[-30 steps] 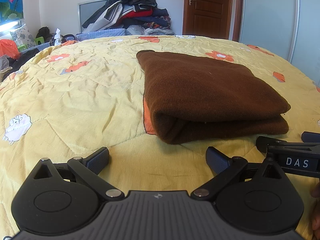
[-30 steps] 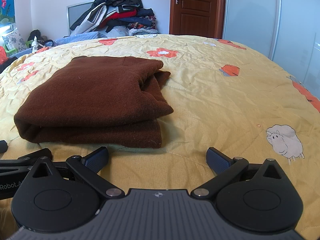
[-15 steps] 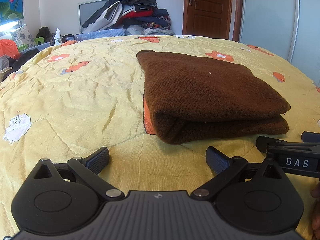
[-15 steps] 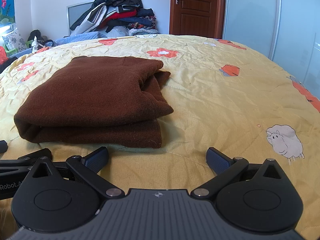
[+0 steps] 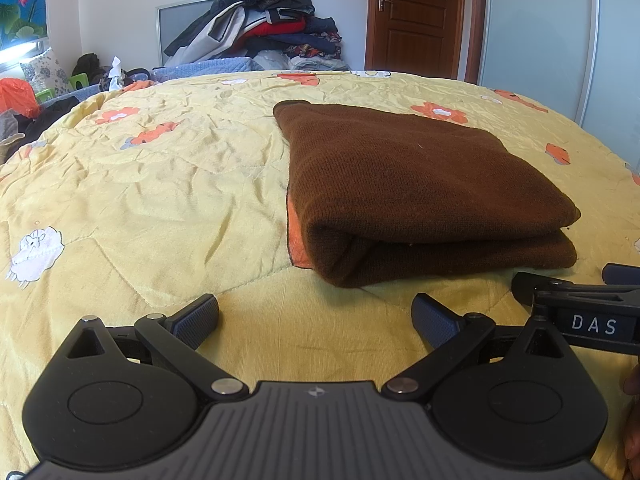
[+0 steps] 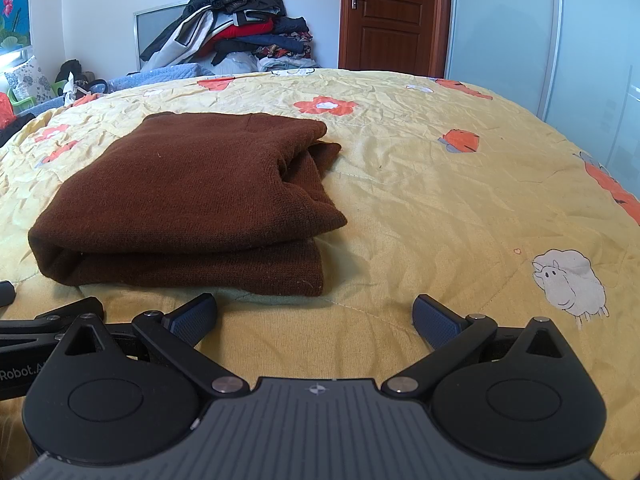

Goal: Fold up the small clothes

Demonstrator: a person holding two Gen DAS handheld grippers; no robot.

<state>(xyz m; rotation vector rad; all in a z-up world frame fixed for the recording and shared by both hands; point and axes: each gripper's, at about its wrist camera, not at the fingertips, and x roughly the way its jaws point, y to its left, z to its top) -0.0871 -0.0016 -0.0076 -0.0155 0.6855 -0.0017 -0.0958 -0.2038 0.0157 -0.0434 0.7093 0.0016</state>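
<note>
The brown sweater (image 5: 420, 184) is folded over, so the inner layers and whatever it's covering on the quilt (image 5: 160, 208) can't be seen (just a sliver of an orange flower peeks out at its left edge). The clothes pile (image 6: 240, 28) by the wall is too jumbled to pick items apart. The right gripper (image 5: 580, 312) is cut off by the left view's edge.

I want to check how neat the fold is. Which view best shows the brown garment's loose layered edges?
The right wrist view: the brown garment shows its stacked open edges there. The left wrist view shows mainly its rounded folded side.
</note>
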